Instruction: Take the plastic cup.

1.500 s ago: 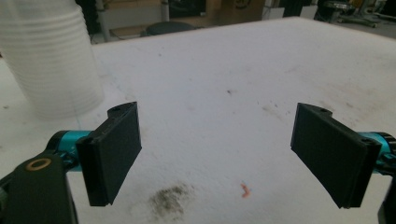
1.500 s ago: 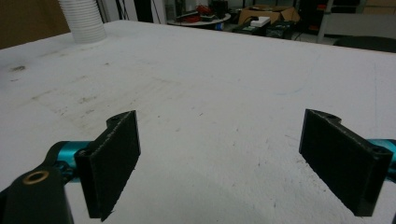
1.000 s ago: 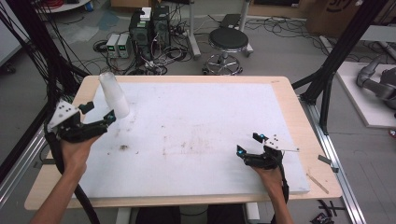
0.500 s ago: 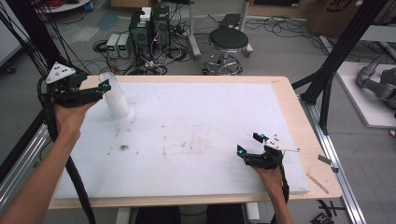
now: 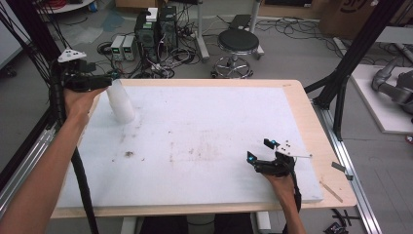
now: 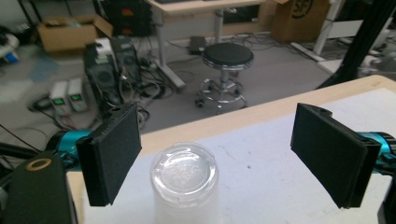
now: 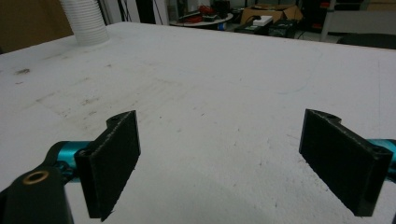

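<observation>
My left gripper [image 6: 219, 154] hovers with its jaws spread wide, gripping nothing. Between them, closer to the left jaw and just below, stands a stack of white plastic cups [image 6: 184, 184], upside down (the clear base faces up). From the high view, the stack [image 5: 121, 101] sits at the far left corner of the white table [image 5: 204, 146]. My right gripper [image 5: 260, 151] rests low over the near right part of the table, jaws also parted and empty, well apart from the cups.
</observation>
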